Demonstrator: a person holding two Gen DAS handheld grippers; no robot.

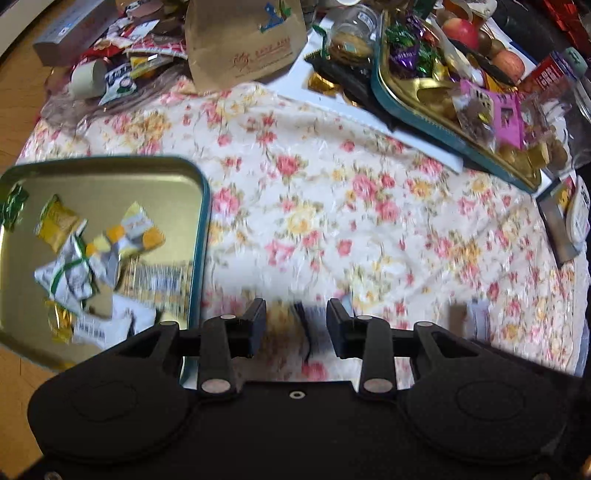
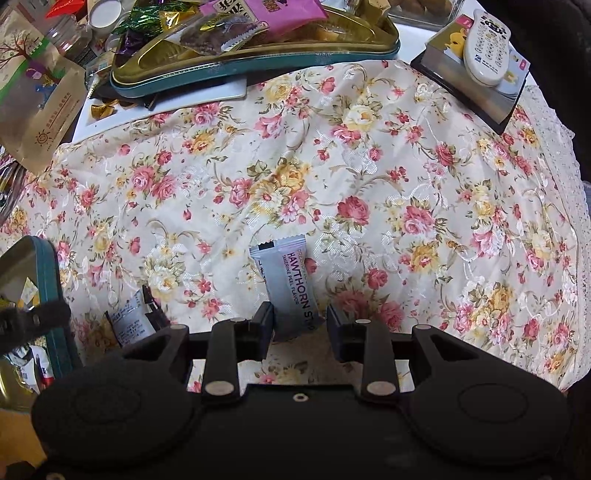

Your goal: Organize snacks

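Note:
My left gripper (image 1: 296, 325) is open over the floral cloth, with a blurred grey-and-black snack packet (image 1: 312, 325) lying between its fingers. Left of it a teal-rimmed gold tin lid (image 1: 201, 221) holds several wrapped snacks (image 1: 110, 240). My right gripper (image 2: 300, 325) is open, its fingers on either side of a grey "Hawthorn" snack bar (image 2: 291, 284) that lies on the cloth. A second grey packet (image 2: 131, 323) lies left of it. The tin lid's rim (image 2: 50, 280) shows at the left edge of the right wrist view.
A teal and gold tray (image 1: 417, 107) piled with candies sits at the back right, also in the right wrist view (image 2: 258, 62). A brown paper bag (image 1: 243, 40), a jar (image 1: 354, 29), apples (image 1: 461, 31) and loose packets crowd the back. A remote (image 2: 485, 44) lies on a box.

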